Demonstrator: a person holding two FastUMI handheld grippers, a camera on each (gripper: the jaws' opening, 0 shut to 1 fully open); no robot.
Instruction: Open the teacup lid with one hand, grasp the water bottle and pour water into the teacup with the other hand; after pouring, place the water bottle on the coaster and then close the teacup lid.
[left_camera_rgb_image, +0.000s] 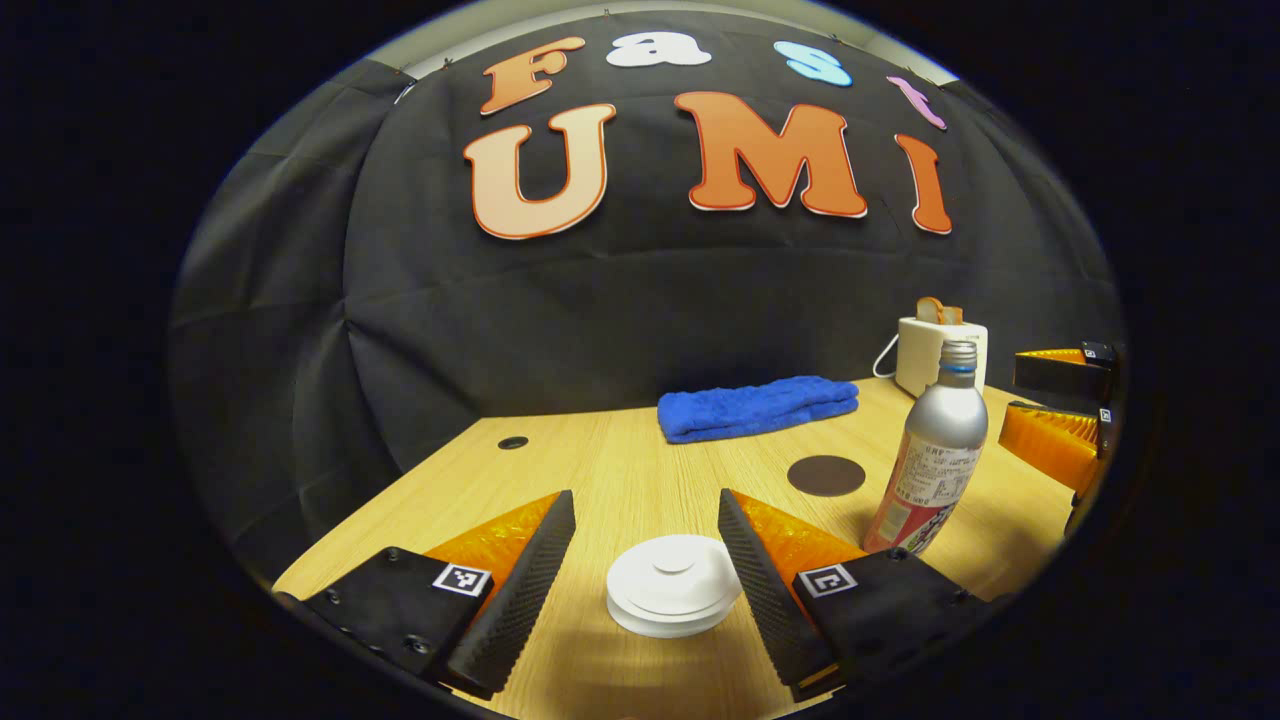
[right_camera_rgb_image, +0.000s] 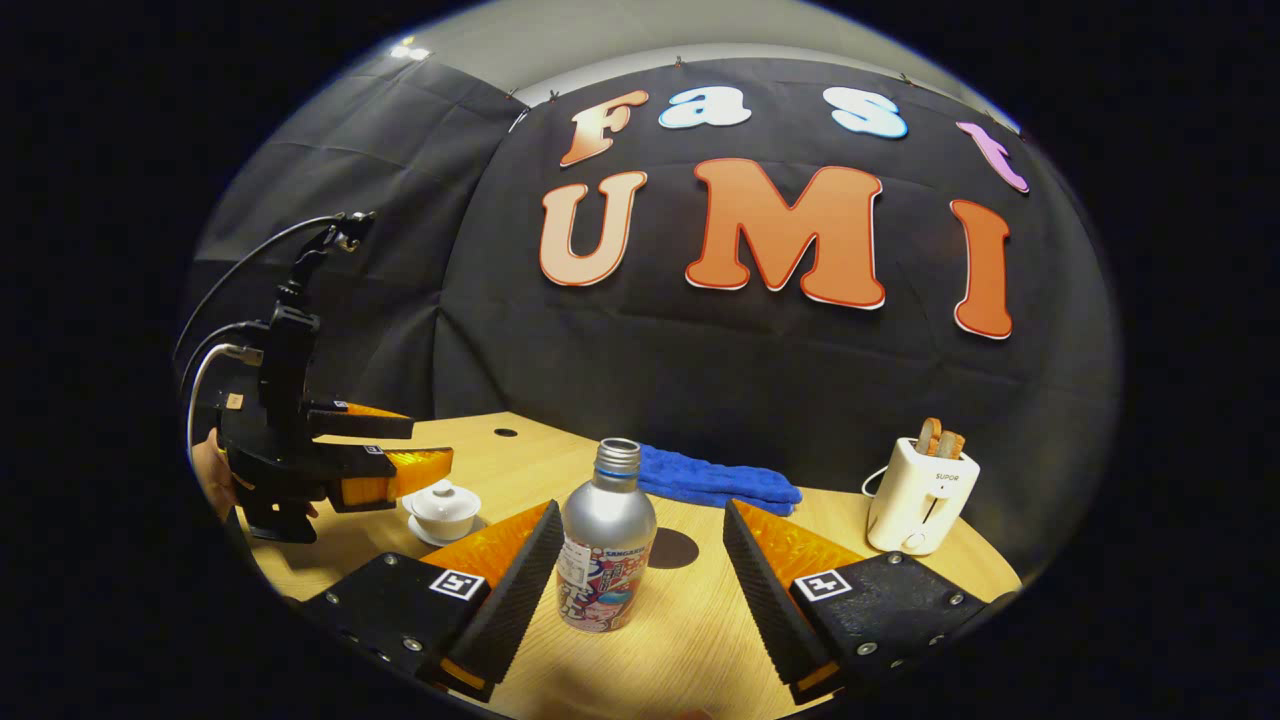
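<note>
Wooden table holds the lidded teacup, between the left gripper's wide-open fingers. Close gently on the lid. Beside it, the water bottle waits inside the open right gripper.

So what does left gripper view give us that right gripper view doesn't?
Left gripper view: teacup lid from above, between the open left gripper's fingers; right gripper seen from outside. Right gripper view: the teacup side-on with its saucer, a hand holding the left gripper, its cables, and the bottle between the right gripper's open fingers. Both: bottle, blue towel, coaster, toaster, table.
</note>
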